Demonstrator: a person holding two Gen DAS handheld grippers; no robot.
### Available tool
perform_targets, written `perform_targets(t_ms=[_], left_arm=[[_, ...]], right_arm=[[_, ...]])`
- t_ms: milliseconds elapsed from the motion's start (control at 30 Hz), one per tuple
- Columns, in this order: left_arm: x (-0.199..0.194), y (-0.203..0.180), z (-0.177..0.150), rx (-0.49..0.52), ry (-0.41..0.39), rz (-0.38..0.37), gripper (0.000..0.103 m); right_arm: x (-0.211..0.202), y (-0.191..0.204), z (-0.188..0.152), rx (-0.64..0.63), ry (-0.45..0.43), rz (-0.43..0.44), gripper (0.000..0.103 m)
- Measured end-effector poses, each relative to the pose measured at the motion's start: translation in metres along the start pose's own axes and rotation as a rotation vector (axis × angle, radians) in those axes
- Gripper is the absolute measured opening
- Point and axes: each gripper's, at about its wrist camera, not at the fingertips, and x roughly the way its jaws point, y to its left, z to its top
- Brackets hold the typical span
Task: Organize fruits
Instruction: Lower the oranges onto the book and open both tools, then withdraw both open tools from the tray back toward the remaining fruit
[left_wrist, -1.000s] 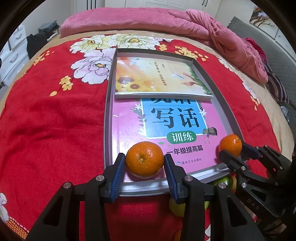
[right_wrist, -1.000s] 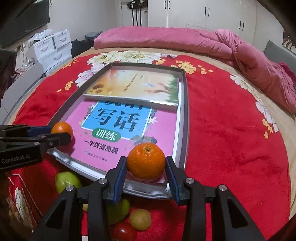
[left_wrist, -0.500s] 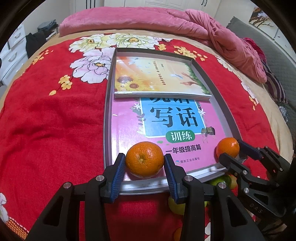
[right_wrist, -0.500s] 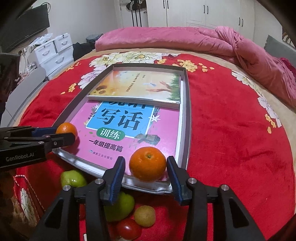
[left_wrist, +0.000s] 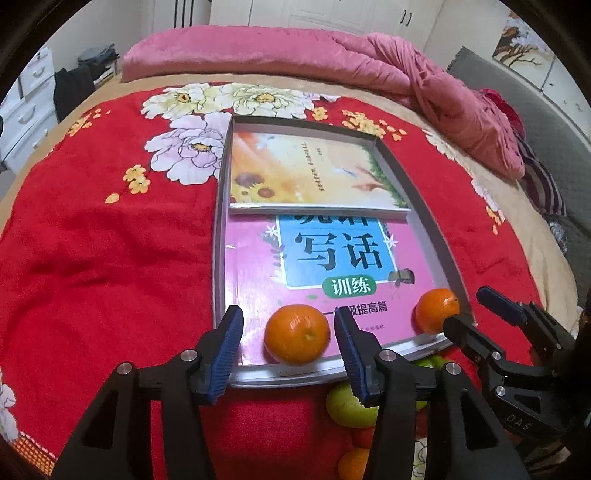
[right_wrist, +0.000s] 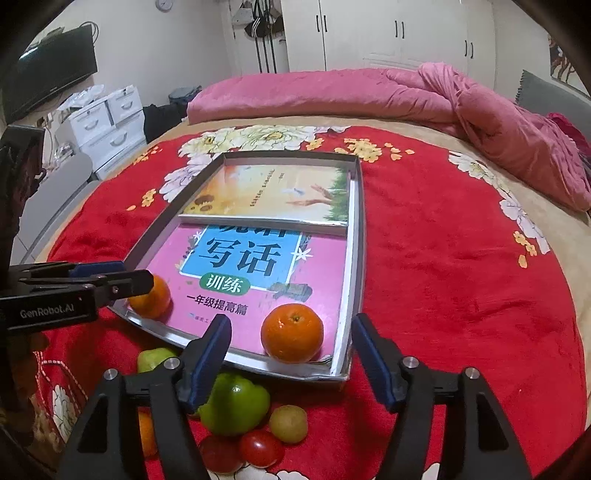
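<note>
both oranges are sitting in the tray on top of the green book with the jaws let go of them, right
Not quite: the book under both oranges is pink, not green, as the right wrist view shows. They do sit in the tray, and both grippers are opening clear of them.

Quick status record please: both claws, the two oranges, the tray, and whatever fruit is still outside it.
left claw: jaws opening, orange between the pads, not gripped
right claw: jaws opening, clear of its orange
left orange: in tray, near left corner, resting on pink book
right orange: in tray, near right corner
tray: on red blanket, holds two books
outside tray: green apples, tomatoes, small yellow-green fruit
</note>
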Motion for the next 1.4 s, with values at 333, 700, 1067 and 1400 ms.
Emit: perform_targets(t_ms=[333,700,1067,1400], left_arm=[[-0.028,0.002,0.003,-0.016,-0.058,-0.026,0.066],[-0.064,-0.006,0.004,0.012,-0.126,-0.043,0.078],[-0.083,-0.005,-0.004,0.005,-0.139,-0.060,0.079],[-0.088,-0.005,-0.015,0.008,-0.128,-0.067,0.079]], right_arm=[[-0.021,-0.004,0.005,0.035,-0.060,0.008,0.074],[-0.050,-0.005,0.014,0.071,-0.148,0.035,0.088],[-0.071,-0.012,0.013,0.112,-0.184,0.049,0.091],[-0.080,-0.005,0.006,0.089,-0.184,0.056,0.092]])
